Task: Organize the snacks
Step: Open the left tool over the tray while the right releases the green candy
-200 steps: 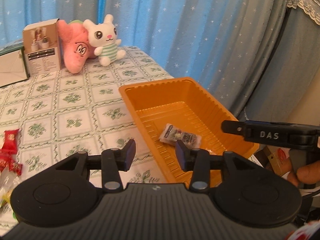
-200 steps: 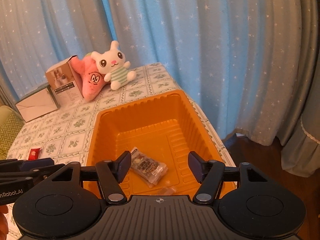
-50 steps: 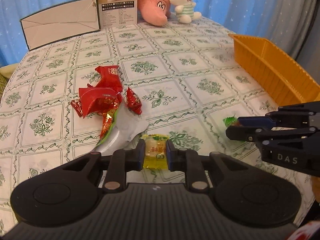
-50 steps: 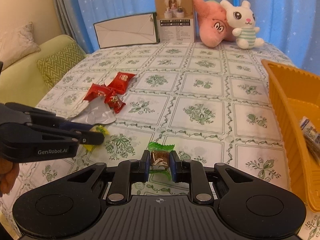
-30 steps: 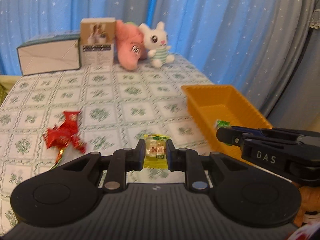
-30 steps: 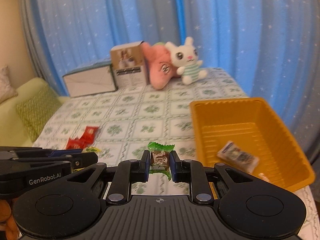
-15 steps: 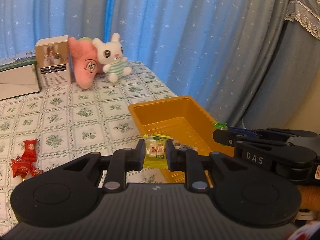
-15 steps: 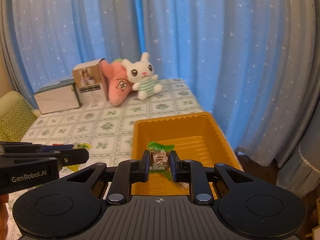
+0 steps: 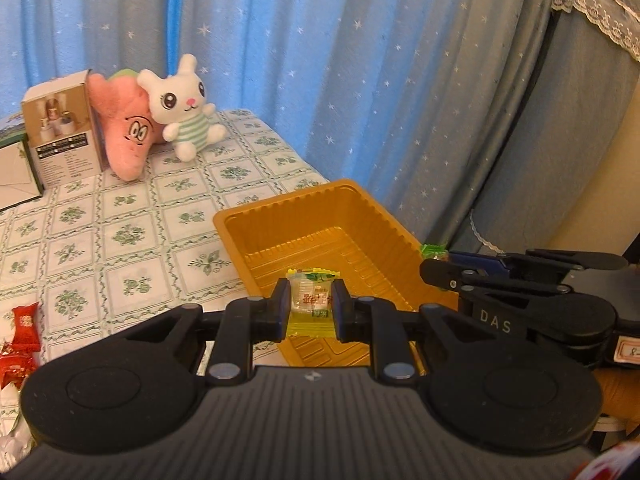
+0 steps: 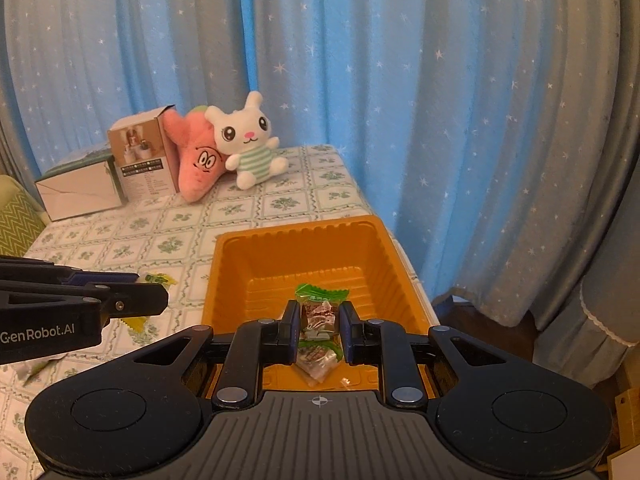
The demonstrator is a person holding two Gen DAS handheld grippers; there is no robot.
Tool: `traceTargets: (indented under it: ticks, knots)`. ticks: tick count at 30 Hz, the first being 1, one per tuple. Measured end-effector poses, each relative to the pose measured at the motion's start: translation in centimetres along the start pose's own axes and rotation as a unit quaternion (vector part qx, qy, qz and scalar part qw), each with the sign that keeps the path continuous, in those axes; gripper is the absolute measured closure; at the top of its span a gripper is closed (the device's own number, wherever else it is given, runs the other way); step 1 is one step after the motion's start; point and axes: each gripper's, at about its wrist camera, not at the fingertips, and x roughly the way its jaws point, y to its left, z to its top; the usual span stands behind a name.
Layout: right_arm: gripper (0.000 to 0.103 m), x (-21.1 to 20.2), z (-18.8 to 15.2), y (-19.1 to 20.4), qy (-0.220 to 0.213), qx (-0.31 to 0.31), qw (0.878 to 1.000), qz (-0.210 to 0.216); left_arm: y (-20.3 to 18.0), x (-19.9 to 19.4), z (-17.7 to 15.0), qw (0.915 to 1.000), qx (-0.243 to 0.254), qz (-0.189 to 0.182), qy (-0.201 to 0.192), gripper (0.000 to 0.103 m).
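Left wrist view: the left gripper (image 9: pixel 310 306) has its fingers clenched on a yellow candy (image 9: pixel 311 300), now carried from the bench (image 9: pixel 120 236) to just over the orange tray (image 9: pixel 320 216). In the right wrist view, the right gripper (image 10: pixel 319 330) likewise grips a green candy (image 10: pixel 319 318) above the tray's floor, having swung over from the bench. Both look ready to drop. Red snacks (image 9: pixel 20 340) wait on the bench.
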Motion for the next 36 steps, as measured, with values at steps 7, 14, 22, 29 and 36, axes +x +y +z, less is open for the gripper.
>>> traceTargets:
  ticks: [7, 14, 22, 29, 36]
  knots:
    - [0.082, 1.8, -0.4, -1.6, 0.016, 0.010, 1.000, -0.001, -0.8, 2.3, 0.2, 0.9996, 0.013, -0.015, 0.020, 0.084]
    - [0.082, 2.3, -0.6, -2.7, 0.022, 0.019, 1.000, -0.005, -1.0, 4.5, 0.2, 0.9990, 0.011, -0.021, 0.038, 0.084]
    - [0.082, 2.5, -0.7, -3.3, 0.026, 0.029, 0.999, -0.005, -1.0, 5.7, -0.1, 0.9983, 0.006, -0.015, 0.056, 0.066]
    - [0.082, 2.7, -0.7, -3.3, 0.030, 0.037, 0.999, 0.003, 0.1, 4.8, -0.3, 0.9985, -0.003, -0.007, 0.054, 0.065]
    - [0.082, 2.8, -0.6, -2.5, 0.032, 0.041, 0.998, 0.017, 0.5, 4.3, -0.6, 0.9985, -0.002, 0.000, 0.054, 0.065]
